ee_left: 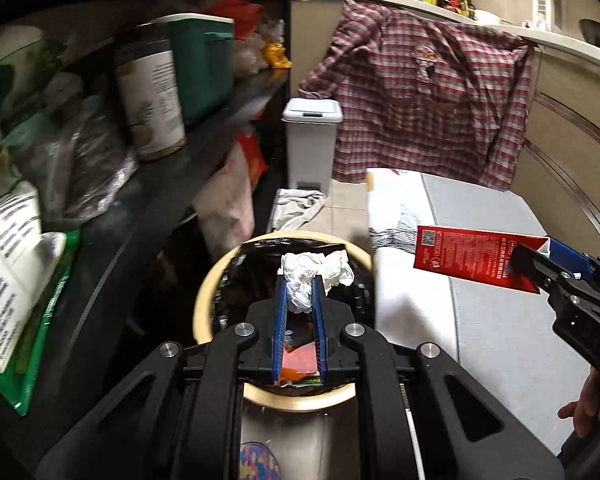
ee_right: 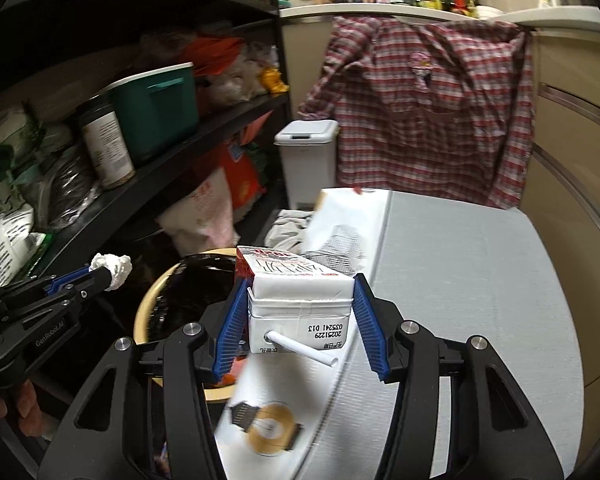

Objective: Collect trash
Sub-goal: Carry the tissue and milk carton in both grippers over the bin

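My left gripper [ee_left: 300, 284] is shut on a crumpled white tissue [ee_left: 308, 276] and hangs over a round cream-rimmed trash bin [ee_left: 204, 300] lined with a black bag. Coloured wrappers lie inside the bin. In the right wrist view that same left gripper [ee_right: 108, 276] shows at the left with the tissue [ee_right: 114, 266] at its tips, beside the bin [ee_right: 148, 308]. My right gripper [ee_right: 300, 284] is shut on a red and white drink carton [ee_right: 300, 300] with a white straw [ee_right: 304, 348] sticking out. From the left wrist view the carton [ee_left: 476, 256] hangs over the grey table, held by the right gripper [ee_left: 536, 264].
A grey-clothed table [ee_right: 460, 280] with a white printed sheet [ee_left: 396, 216] stands right of the bin. Black shelves [ee_left: 160, 184] packed with tins, bags and a green box line the left. A white pedal bin [ee_left: 312, 140], a floor cloth and a hanging plaid shirt [ee_left: 428, 100] lie ahead.
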Demonstrator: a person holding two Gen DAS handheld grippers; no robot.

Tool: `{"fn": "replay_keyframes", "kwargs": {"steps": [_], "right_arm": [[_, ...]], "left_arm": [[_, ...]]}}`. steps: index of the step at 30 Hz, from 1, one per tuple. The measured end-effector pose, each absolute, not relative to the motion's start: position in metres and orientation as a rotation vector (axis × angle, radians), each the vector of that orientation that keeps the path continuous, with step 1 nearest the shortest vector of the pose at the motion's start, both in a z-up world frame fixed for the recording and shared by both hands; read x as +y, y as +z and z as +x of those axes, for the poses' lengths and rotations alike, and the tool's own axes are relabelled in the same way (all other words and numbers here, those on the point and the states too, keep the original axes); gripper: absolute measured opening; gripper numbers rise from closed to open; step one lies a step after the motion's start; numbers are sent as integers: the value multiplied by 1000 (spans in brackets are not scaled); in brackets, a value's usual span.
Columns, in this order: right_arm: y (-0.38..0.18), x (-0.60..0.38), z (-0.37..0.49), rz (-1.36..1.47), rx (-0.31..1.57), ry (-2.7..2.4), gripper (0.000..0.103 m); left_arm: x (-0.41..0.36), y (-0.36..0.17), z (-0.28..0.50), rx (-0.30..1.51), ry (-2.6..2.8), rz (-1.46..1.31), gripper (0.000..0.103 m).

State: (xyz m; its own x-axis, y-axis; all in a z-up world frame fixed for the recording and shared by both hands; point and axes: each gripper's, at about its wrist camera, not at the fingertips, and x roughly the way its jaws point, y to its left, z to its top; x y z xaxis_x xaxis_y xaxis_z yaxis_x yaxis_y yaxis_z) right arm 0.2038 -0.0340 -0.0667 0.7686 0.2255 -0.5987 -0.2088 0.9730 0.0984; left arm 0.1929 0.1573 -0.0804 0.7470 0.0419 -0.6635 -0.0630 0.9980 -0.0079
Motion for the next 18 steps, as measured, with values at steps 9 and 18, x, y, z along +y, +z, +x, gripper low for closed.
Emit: {"fn": "replay_keyframes", "kwargs": {"steps": [9,18], "right_arm": [[-75,11,214,0,673,279,52],[-95,35,231,-15,711,283,52]], "left_arm": [[187,-89,196,732,96,-67,12],[201,-111,214,770,112,-85,12]]}}
